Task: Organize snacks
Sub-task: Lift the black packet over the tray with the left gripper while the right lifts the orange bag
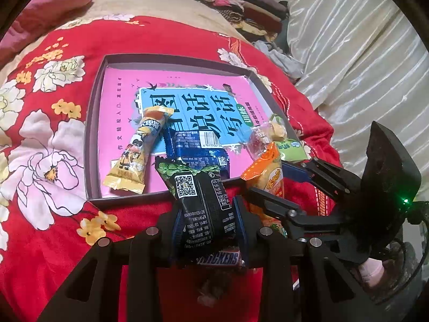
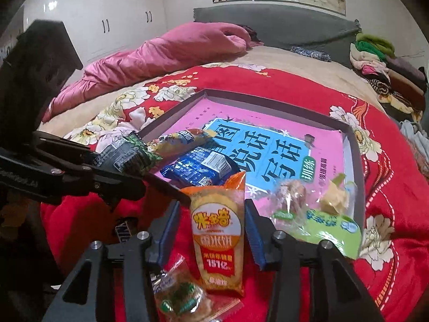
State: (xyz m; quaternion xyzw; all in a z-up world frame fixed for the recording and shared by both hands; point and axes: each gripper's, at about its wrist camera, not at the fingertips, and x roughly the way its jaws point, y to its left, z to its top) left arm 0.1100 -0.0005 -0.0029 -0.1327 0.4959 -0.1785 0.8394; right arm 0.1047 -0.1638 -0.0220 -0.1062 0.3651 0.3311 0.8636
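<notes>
Setting: a bed under a red floral blanket [image 1: 53,214]; a pink quilt [image 2: 166,51] bunched toward the headboard; folded clothes [image 1: 241,8] stacked at the far side
Tray: a shallow dark-walled box [image 1: 92,134] lying on the blanket, lined with a pink and blue printed sheet [image 1: 193,107]
Left gripper [image 1: 209,228]: blue pads closed on the black and green snack pack [image 1: 198,196]; the pack juts forward over the tray's near wall; a Snickers bar [image 1: 219,259] shows just beneath it
Right gripper [image 2: 211,230]: jaws parted, pads standing clear on either side of the orange rice-cracker pack [image 2: 217,230]; the pack leans with its top edge at the tray's near wall and its base on the blanket
In the tray: a yellow snack stick [image 1: 134,153] at the left; a blue foil pack [image 1: 198,147] mid-front; a clear-wrapped sweet [image 2: 289,196] and a light green bag [image 2: 321,222] at the right corner
Outside the tray: a clear green-labelled packet [image 2: 182,295] on the blanket below the right gripper
</notes>
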